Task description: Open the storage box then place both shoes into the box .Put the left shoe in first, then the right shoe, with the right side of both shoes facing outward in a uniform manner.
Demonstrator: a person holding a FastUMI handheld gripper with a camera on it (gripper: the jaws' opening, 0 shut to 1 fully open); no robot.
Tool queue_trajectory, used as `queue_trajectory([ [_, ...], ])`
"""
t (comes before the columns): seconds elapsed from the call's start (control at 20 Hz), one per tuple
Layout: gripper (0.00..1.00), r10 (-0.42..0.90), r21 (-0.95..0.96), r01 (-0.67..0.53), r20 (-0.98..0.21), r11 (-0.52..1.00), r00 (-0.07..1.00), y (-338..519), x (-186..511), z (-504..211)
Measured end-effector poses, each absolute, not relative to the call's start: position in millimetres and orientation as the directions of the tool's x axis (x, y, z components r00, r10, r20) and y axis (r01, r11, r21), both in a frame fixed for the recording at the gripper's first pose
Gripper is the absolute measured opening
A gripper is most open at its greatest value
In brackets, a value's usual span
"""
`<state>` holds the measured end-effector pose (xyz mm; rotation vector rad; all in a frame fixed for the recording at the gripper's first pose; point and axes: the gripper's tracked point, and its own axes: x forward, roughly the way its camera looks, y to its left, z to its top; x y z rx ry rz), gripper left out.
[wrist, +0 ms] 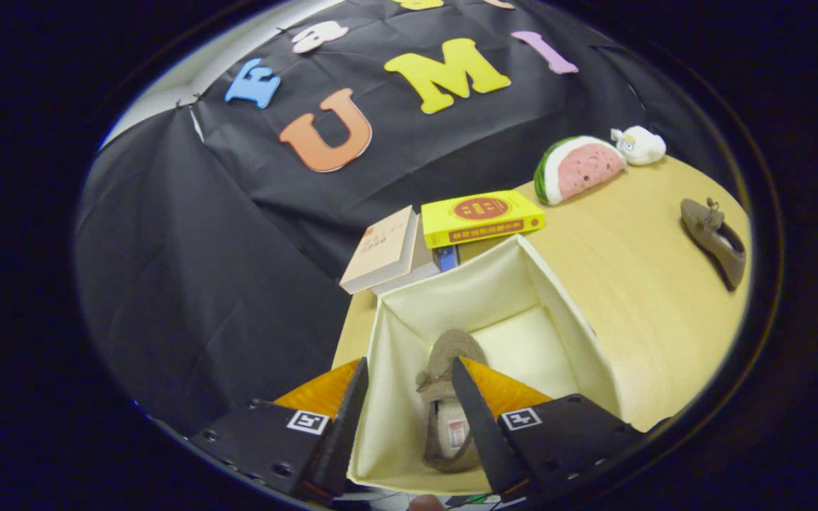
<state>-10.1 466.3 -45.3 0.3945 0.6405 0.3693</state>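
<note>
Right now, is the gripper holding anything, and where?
Nothing, it seems: the gripper is open above a shoe inside the storage box.

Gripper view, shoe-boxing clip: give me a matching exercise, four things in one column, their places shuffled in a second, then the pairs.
Things:
1. shoe in the box
2. second shoe
3. yellow book
4. watermelon toy

Places:
A. lying on the bare table, off beyond the box
B. between the fingers of the gripper, which are open, not pressing it
C. by the wall, next to a white plush toy
D. on top of other books, just behind the box

Pairs: 1-B, 2-A, 3-D, 4-C
</note>
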Motion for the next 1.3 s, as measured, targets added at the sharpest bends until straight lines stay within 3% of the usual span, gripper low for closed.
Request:
queue_trajectory([
  [0.15,0.80,0.448,0.362,-0.302,-0.448,0.882,0.774,453.5,-13.2,-27.3],
  [0.3,0.81,0.443,0.281,-0.357,-0.366,0.891,0.818,424.5,-12.6,-3.2],
  [0.65,0.86,0.398,0.145,-0.372,-0.264,0.917,0.878,286.0,0.5,39.4],
  [1.05,0.86,0.263,0.007,-0.279,-0.360,0.960,0.895,74.2,39.3,15.8],
  [1.3,0.91,0.158,-0.009,-0.189,-0.516,0.982,0.842,-23.0,67.8,-49.0],
])
